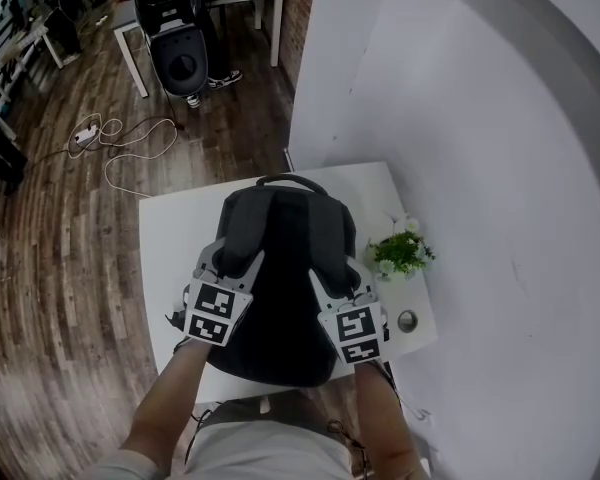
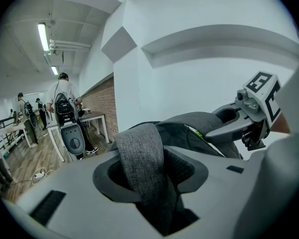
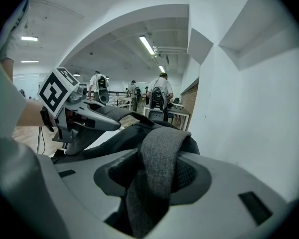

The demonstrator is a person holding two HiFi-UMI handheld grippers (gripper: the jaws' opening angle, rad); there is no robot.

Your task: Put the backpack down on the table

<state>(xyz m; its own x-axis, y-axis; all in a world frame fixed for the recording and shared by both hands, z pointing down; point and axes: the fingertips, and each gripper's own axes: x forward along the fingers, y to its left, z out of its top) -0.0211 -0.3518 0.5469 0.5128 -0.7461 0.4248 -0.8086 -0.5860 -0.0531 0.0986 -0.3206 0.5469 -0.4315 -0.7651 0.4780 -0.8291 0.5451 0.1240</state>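
Note:
A dark grey backpack [image 1: 280, 298] lies flat on the small white table [image 1: 170, 238], its top handle [image 1: 285, 181] pointing away from me. My left gripper [image 1: 238, 255] is at the left shoulder strap [image 2: 142, 156]. That strap runs loosely between the jaws, with gaps on both sides of it, so the gripper is open. My right gripper [image 1: 332, 280] is at the right shoulder strap [image 3: 157, 156] in the same way, open with the strap slack between the pads. Each gripper shows in the other's view: the right gripper [image 2: 239, 121] and the left gripper [image 3: 84, 116].
A small potted plant [image 1: 398, 251] and a little round object [image 1: 407, 320] sit on the table's right side, close to the white wall [image 1: 460, 168]. Cables [image 1: 130, 143] lie on the wooden floor to the left. People stand at tables [image 2: 62, 101] in the background.

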